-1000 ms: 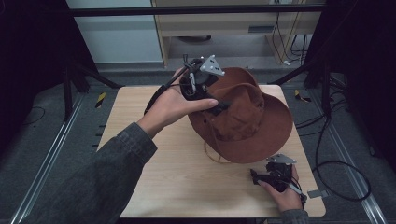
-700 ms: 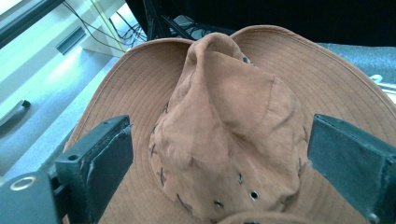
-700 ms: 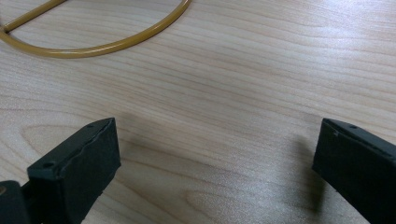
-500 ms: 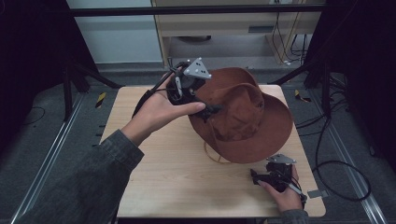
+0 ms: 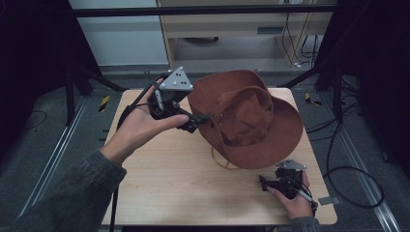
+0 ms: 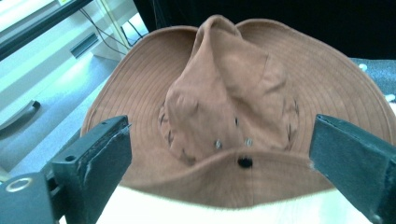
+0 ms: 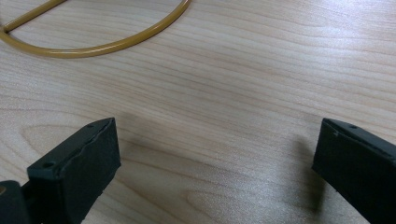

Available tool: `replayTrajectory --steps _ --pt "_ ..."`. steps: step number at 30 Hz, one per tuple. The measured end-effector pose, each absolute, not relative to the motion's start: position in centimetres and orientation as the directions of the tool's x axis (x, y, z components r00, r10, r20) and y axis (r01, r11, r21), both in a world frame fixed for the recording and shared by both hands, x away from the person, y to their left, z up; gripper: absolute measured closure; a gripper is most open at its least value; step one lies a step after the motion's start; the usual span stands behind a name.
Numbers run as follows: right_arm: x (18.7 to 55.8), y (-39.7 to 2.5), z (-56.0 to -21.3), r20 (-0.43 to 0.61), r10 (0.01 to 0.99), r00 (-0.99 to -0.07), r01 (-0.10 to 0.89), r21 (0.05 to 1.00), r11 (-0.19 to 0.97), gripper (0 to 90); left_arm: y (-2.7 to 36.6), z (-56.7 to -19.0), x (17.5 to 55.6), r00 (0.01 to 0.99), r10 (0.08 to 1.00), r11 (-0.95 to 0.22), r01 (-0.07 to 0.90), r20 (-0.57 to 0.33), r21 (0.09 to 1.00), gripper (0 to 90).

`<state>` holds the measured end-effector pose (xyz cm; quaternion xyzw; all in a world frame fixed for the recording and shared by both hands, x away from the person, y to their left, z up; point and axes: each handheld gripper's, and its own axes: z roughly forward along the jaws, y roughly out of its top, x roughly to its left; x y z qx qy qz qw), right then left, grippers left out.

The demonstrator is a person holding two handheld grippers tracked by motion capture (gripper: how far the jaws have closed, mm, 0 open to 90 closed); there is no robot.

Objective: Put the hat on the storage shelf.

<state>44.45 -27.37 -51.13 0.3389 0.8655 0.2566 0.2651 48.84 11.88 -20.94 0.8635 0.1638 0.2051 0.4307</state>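
1. brown felt hat [image 5: 246,118] sits on wooden table [image 5: 164,193], far right, chin cord [image 7: 98,44] looping near its near brim.
2. left gripper [image 5: 196,121] has backed off left vs a sec ago; jaws apart, holding nothing, just beside the brim.
3. right gripper [image 5: 265,182] rests near right, jaws apart, unmoved.
4. looks like hat's been released, placement prob done.

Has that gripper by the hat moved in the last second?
Yes. The left gripper has drawn back leftward off the brown hat, toward the table's left edge.
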Motion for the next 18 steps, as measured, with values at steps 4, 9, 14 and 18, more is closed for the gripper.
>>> replayTrajectory --steps 4,9,14,18 --pt "44.4 -27.4 -51.1 -0.284 0.723 -0.63 0.451 0.624 0.638 0.8 13.8 -21.7 48.6 0.854 0.478 -0.571 0.124 0.205 0.812 4.9" --pt "44.4 -27.3 -51.1 -0.288 0.724 -0.627 0.452 0.622 0.64 0.8 16.0 -23.2 48.4 0.839 0.515 -0.548 0.165 0.175 0.82 4.7" --pt "44.4 -27.4 -51.1 -0.288 0.724 -0.627 0.453 0.621 0.639 0.8 18.1 -24.9 48.2 0.827 0.542 -0.53 0.199 0.149 0.824 4.8" --pt "44.4 -27.3 -51.1 -0.288 0.724 -0.627 0.453 0.621 0.639 0.8 19.1 -26.4 48.0 0.826 0.546 -0.535 0.218 0.137 0.816 4.5"
